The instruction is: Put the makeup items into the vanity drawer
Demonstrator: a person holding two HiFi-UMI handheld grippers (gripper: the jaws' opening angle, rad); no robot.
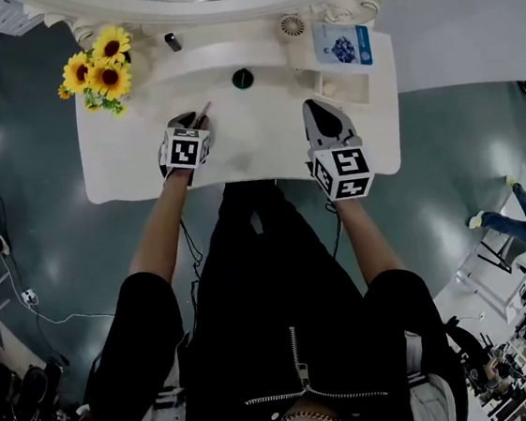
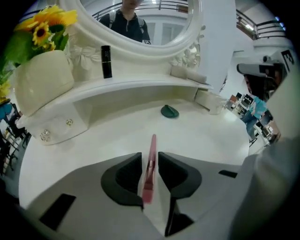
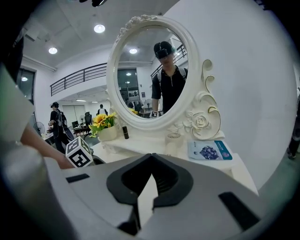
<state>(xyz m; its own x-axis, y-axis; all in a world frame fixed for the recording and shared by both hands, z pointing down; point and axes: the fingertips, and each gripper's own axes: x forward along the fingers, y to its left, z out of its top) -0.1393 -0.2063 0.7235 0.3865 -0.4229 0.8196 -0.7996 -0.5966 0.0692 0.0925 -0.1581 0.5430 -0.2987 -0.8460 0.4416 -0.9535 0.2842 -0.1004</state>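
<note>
Two grippers are showing in the head view over the white tabletop. Your left gripper is reaching toward the middle of the tabletop with a slim pink stick poking out ahead of it. Your right gripper is hovering at the right side, below a blue-printed sachet that is lying on the raised back shelf. A dark green round item is sitting on the tabletop beyond the pink stick. A black tube is standing on the shelf, and sunflowers are filling the left corner. Just under the sachet something like a small pulled-out drawer is showing, though I am not sure of it.

In the left gripper view the jaws are standing narrow and pinching the pink stick, whose front part is sticking out past the jaw tips toward the green item. By its look it is going to be light, stiff and smooth, so it is liable to swivel or slip. You are best off gripping it about mid-length, and gently, since a fine tip could snap.

In the right gripper view the jaws are meeting with nothing between them. The sachet is showing a dark blue picture and a few lines of print too small to read. The black tube is carrying no legible mark, and the gripper cubes are bearing only square black-and-white patterns.
</note>
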